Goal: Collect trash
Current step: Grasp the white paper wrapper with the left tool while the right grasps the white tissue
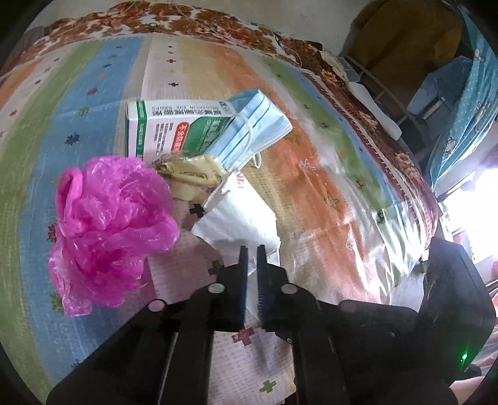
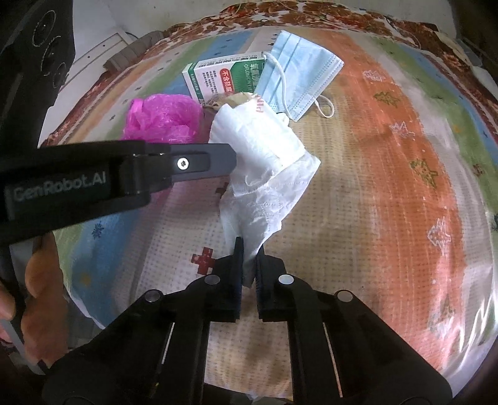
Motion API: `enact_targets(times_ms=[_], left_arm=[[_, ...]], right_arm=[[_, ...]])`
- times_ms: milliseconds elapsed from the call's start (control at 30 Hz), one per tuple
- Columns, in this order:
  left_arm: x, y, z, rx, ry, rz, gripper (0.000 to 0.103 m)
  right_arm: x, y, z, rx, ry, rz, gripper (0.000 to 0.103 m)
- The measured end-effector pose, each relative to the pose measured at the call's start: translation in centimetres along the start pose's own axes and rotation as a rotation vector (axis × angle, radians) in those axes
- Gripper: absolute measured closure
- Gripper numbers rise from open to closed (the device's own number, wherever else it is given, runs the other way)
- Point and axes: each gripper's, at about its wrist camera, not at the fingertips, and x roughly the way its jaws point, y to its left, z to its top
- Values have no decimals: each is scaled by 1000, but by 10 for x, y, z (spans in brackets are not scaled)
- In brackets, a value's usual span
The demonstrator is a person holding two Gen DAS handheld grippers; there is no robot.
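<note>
The white plastic bag (image 2: 264, 168) lies crumpled near the middle of the striped mat (image 2: 389, 187), and everything else is best placed from it. Both grippers have hold of it. The right gripper (image 2: 248, 249) pinches the bag's near end — white film is bunched between the two dark fingers, which are pressed nearly together on it. The left gripper (image 1: 252, 249) is closed the same way on another edge of the bag (image 1: 239, 218), its fingers drawn close with white film showing in the narrow slit between them. In the right wrist view the left gripper (image 2: 230, 157) comes in from the left edge, its tip at the bag's far-left side.

Just left of the bag sits a crumpled pink plastic bag (image 1: 109, 230), loose on the mat and touched by neither gripper. Beyond the white bag, touching its far end, is a pale yellow-tan wrapper (image 1: 190, 176). Behind that lies a green and white carton (image 1: 174, 127) with printed text, flat on the mat. A blue face mask (image 1: 252, 127) leans over the carton's right end, its white ear loops (image 2: 325, 107) trailing toward the white bag.

A brown floral cloth (image 1: 186, 18) borders the mat on the side far from the bag. At the lower left of the right wrist view, a person's hand (image 2: 40, 299) grips a handle.
</note>
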Motion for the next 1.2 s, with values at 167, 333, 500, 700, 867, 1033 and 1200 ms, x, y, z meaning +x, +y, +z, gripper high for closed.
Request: enact_targets(times_ms=[167,333,500,700,867,1033,1200], left_arm=[[-6,5,1,-31,-13,-6,102],[-8,19,3,-122,-12,-34,99],[-7,23,4,-183,-28,-60,65],[8,23,3,-202,0,-46,49],[18,13,7,-183,-12,-44,67],[12,8,9,-162,-32,-31,94],[-10,15,11,-190,-81,-25,98]], right_arm=[[-5,0,-3,0,2,5,99],[-7,4,-5,0,10,16,99],[-7,5,-10,17,16,33,99],[-10,6,-15,28,21,52,99],[-13,4,-18,48,22,62,99],[-19,2,-19,44,20,45,99],[-34,0,-16,35,19,38,100]])
